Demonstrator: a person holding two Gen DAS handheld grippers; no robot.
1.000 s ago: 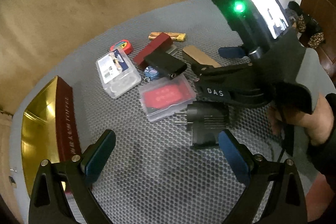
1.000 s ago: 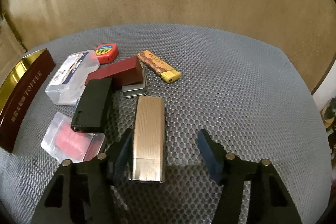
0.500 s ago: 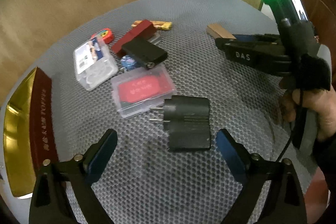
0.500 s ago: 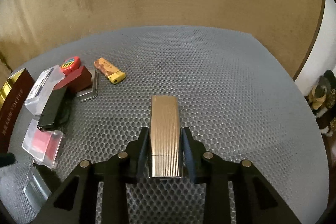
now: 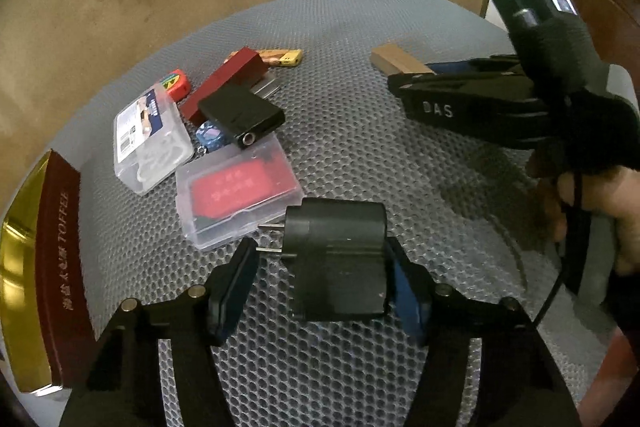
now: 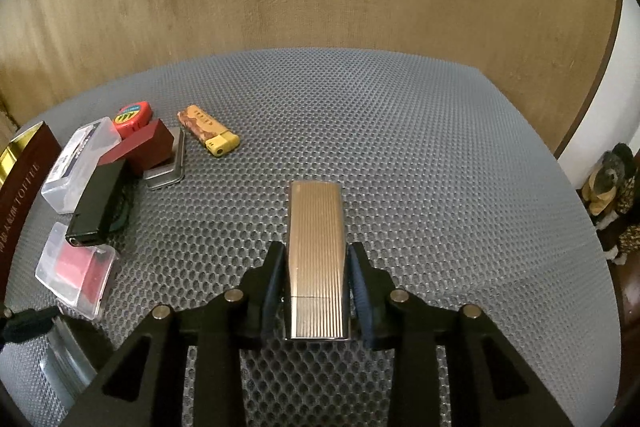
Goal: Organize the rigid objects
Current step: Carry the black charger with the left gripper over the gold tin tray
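Two fisheye views, each looking steeply down along a handheld gripper's fingers at a grey honeycomb mat [image 6: 400, 147]. The left wrist view sits close over a black plug adapter [image 5: 340, 259], facing the far cluster. The right wrist view sees the same cluster, including the yellow lighter [image 6: 208, 135], at its left.
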